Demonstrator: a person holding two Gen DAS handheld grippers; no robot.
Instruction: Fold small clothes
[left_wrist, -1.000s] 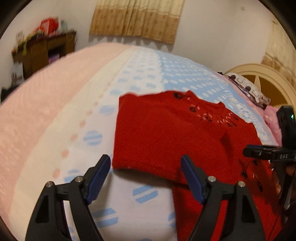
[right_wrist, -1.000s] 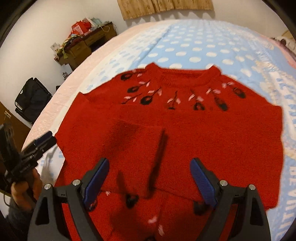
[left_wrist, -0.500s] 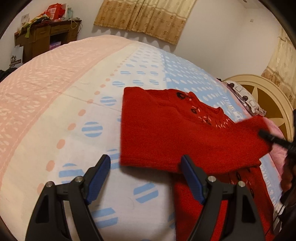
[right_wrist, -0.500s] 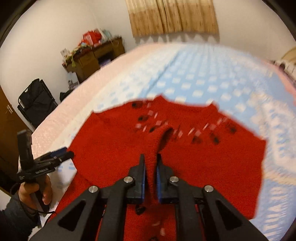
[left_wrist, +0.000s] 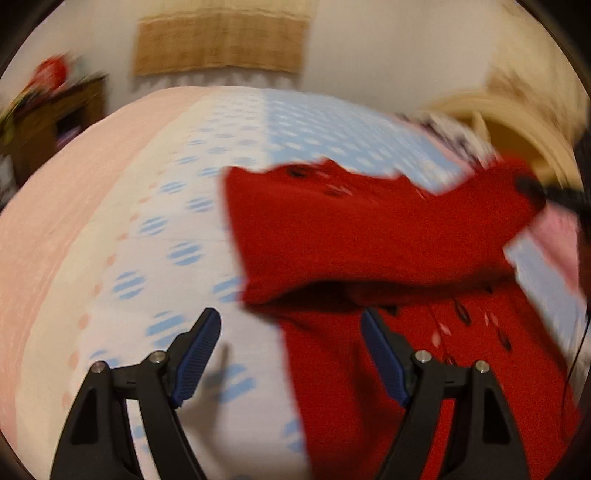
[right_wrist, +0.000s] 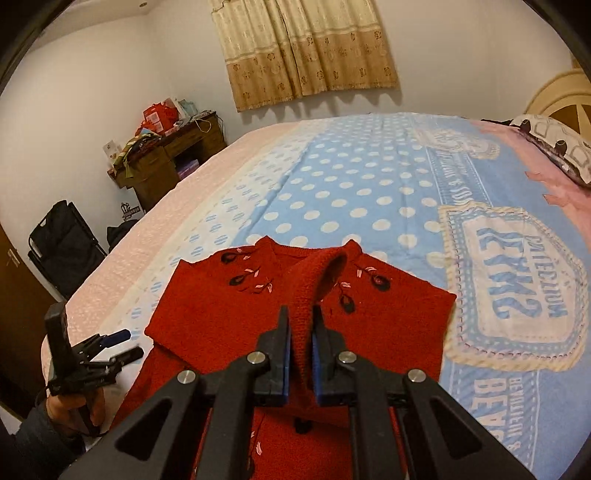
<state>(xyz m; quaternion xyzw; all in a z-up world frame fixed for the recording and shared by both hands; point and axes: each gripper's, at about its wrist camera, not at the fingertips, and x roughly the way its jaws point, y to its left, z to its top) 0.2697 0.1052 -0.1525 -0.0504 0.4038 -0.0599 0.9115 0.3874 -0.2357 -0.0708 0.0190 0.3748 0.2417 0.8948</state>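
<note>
A red knitted sweater (right_wrist: 380, 317) with dark flower embroidery lies on the bed. My right gripper (right_wrist: 301, 328) is shut on a raised red sleeve cuff (right_wrist: 314, 280) and holds it up above the sweater's chest. In the left wrist view the sweater (left_wrist: 332, 229) is blurred, and the lifted sleeve stretches to the right gripper's tip (left_wrist: 532, 190) at the right edge. My left gripper (left_wrist: 291, 350) is open and empty, hovering low over the sweater's left edge. It also shows in the right wrist view (right_wrist: 122, 345) at the lower left, held in a hand.
The bed has a pink, white and blue dotted blanket (right_wrist: 369, 184). A patterned pillow (right_wrist: 554, 144) lies by the headboard at the right. A cluttered wooden desk (right_wrist: 166, 162) and a black chair (right_wrist: 62, 243) stand left of the bed.
My right gripper closed on the sleeve cuff and has lifted it up and back over the sweater. My left gripper stayed open and swung a little toward the sweater.
</note>
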